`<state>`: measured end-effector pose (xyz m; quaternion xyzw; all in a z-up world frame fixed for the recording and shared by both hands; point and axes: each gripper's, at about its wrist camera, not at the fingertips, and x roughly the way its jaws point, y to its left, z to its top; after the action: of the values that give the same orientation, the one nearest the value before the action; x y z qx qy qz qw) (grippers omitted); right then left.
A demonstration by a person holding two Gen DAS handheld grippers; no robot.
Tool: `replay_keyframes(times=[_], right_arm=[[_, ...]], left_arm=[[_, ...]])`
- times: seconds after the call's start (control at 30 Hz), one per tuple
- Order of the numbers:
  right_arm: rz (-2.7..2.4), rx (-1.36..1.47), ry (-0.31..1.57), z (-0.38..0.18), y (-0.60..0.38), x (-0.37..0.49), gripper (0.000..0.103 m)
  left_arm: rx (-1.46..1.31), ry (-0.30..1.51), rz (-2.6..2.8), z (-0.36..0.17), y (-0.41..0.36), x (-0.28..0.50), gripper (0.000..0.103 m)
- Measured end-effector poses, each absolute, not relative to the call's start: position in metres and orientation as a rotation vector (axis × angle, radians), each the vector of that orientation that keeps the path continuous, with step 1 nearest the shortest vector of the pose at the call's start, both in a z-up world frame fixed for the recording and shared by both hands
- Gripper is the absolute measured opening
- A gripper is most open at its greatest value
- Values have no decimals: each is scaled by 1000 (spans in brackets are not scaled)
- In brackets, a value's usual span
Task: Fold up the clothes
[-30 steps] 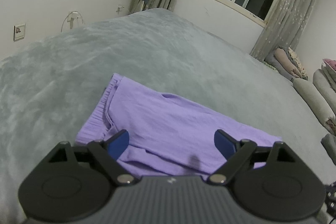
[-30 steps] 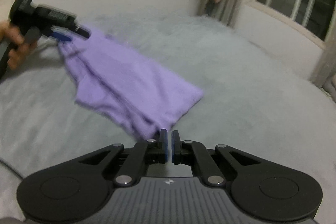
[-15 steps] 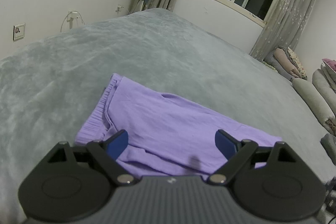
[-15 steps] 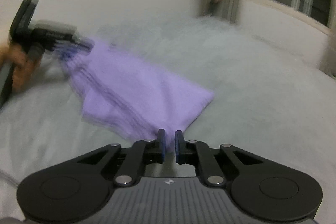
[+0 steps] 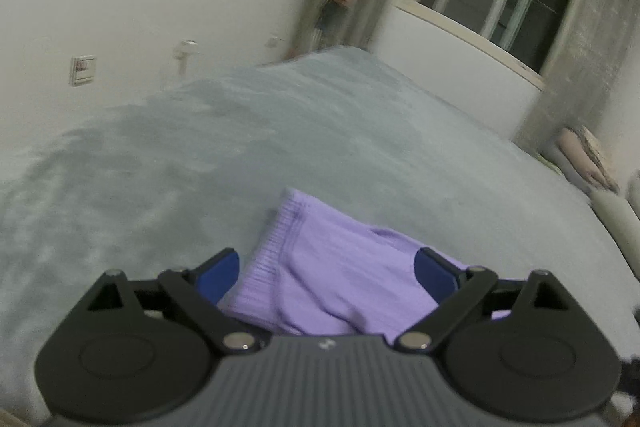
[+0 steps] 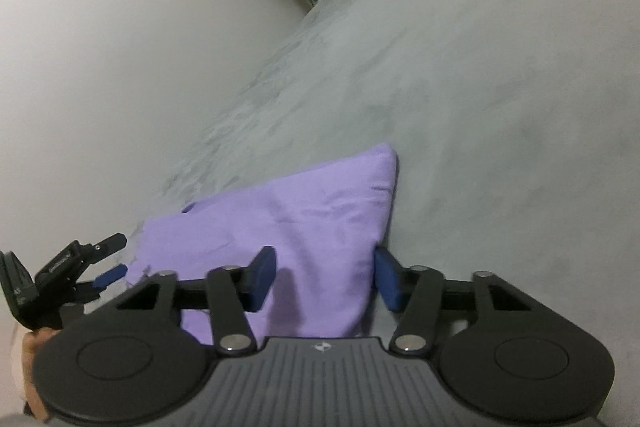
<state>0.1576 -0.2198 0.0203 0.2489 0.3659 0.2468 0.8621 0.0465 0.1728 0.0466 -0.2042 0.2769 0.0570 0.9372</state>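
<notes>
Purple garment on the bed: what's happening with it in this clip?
A person with a claw in each hand is folding a purple garment on a grey blanket. Both the left claw and the right claw are open with the cloth lying between their fingers, neither gripping it. The garment lies folded on the blanket.
</notes>
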Motion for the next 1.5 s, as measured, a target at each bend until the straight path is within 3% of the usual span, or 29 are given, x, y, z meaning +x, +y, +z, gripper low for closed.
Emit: replay_keyframes(times=[0.13, 0.3, 0.47, 0.5, 0.73, 0.83, 0.93, 0.97, 1.03, 1.1, 1.13, 1.5], right_arm=[[534, 702, 773, 6, -236, 158, 40], [474, 634, 794, 6, -223, 160, 10], [457, 560, 739, 18, -220, 153, 7], [457, 558, 727, 21, -221, 152, 7], [443, 549, 677, 36, -236, 144, 6], [464, 510, 698, 36, -225, 148, 7], [467, 457, 772, 27, -212, 153, 13], [466, 444, 779, 25, -210, 154, 14], [479, 472, 774, 27, -216, 152, 22], [480, 477, 749, 32, -228, 141, 40], [482, 473, 736, 33, -232, 136, 42], [643, 351, 755, 30, -221, 119, 46]], left_arm=[[-447, 586, 154, 40, 183, 52, 95], [-394, 613, 140, 31, 173, 69, 89], [-466, 615, 118, 24, 181, 70, 37], [-490, 617, 100, 23, 184, 70, 30], [-559, 596, 88, 26, 199, 70, 15], [-557, 607, 116, 24, 202, 74, 17], [-486, 619, 165, 24, 198, 75, 46], [-470, 611, 166, 25, 196, 75, 49], [-454, 595, 176, 31, 194, 71, 56], [-458, 593, 188, 34, 196, 69, 69], [-471, 599, 190, 35, 197, 68, 76], [-636, 651, 160, 30, 191, 47, 76]])
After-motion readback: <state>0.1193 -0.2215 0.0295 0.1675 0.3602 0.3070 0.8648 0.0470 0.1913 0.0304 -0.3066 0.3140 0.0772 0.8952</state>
